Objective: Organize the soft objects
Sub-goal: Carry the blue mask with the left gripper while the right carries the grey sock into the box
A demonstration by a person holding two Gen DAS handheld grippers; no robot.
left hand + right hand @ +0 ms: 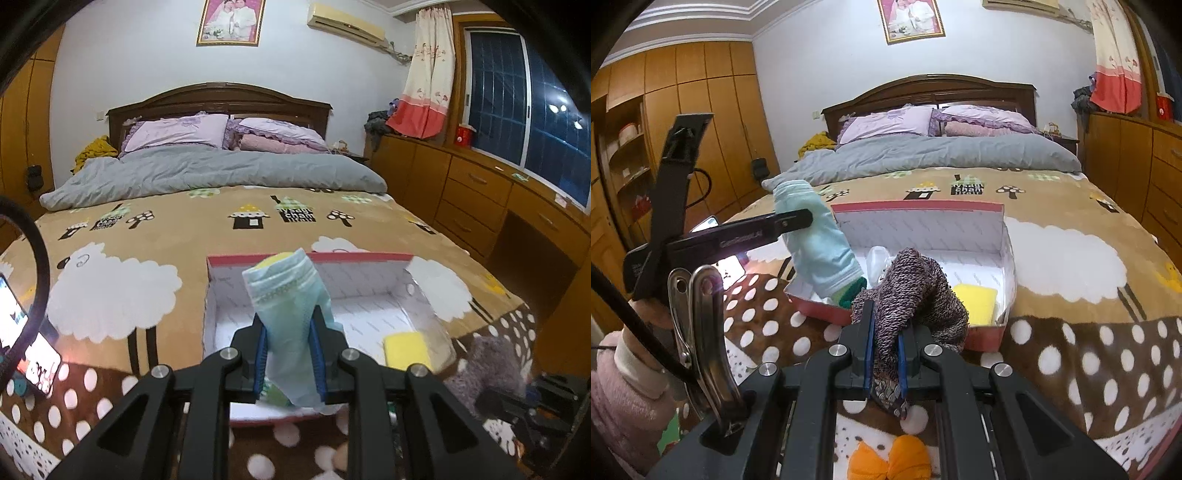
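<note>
My left gripper (288, 354) is shut on a rolled mint-green sock (291, 302) with a yellow tip, held tilted above a white cardboard box with a red rim (314, 256) on the bed. The right wrist view shows that sock (820, 251) hanging over the box's (916, 206) left edge, its green end dipping inside. My right gripper (885, 350) is shut on a purple knitted piece (916, 288), just in front of the box's near wall. A yellow sponge (975, 301) lies in the box's front right corner (406, 350). A small pale item (879, 260) sits inside too.
The bed carries a brown blanket with sheep and dots (122, 295), and a grey duvet (221, 170) and pillows beyond. Two lit phones (40, 362) lie at the left edge. An orange bow-shaped plush (890, 459) lies under my right gripper. Wooden drawers (472, 192) line the right wall.
</note>
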